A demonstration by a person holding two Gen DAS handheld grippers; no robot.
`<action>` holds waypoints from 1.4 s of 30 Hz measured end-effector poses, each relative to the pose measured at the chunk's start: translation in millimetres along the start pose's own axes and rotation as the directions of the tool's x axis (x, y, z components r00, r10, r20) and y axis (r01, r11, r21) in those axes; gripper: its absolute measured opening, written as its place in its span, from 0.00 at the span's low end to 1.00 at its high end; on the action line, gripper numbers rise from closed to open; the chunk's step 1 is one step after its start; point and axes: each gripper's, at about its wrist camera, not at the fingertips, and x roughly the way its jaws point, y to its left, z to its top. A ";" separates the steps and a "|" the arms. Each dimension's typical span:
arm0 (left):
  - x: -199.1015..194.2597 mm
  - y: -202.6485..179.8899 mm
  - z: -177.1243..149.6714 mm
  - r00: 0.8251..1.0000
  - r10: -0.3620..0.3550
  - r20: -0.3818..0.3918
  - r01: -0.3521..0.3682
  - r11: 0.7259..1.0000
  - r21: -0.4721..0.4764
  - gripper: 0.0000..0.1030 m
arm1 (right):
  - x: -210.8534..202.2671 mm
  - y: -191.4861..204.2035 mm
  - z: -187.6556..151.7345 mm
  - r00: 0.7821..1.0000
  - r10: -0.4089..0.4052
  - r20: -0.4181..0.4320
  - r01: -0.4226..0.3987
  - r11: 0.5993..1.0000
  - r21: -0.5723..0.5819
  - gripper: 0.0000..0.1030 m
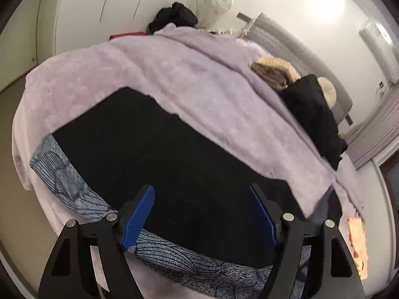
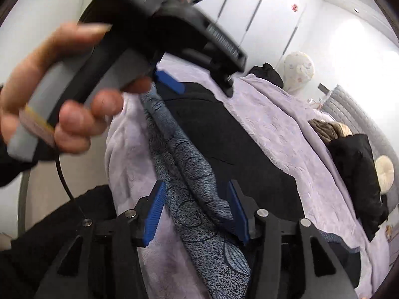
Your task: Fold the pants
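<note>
Two grippers, left [image 1: 202, 211] & right [image 2: 198, 211], both w/ jaws spread and gripping nothing, hang over black pants [image 1: 159, 154] lying flat on the blanket [image 1: 174, 69]; soft, limp cloth we reckon, so we'd pinch it at hem or waistband corners.

Left gripper [image 1: 202, 211]: jaws spread wide, blue pads [image 1: 137, 218] facing each other, nothing between them. Right gripper [image 2: 197, 211]: jaws likewise wide apart, blue pads [image 2: 154, 214] bare of any grip. Left hand [image 2: 62, 99], seen from the right wrist view: fingers wrapped round the grey handle of its gripper, thumb laid along the top, device raised and angled downward.
</note>
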 end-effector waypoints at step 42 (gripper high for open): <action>29.7 -208.4 -134.3 0.932 -0.160 -0.326 0.320 0.786 0.530 0.87 | -158.9 -201.1 -234.3 0.938 -0.275 -0.209 0.274 0.226 0.935 0.06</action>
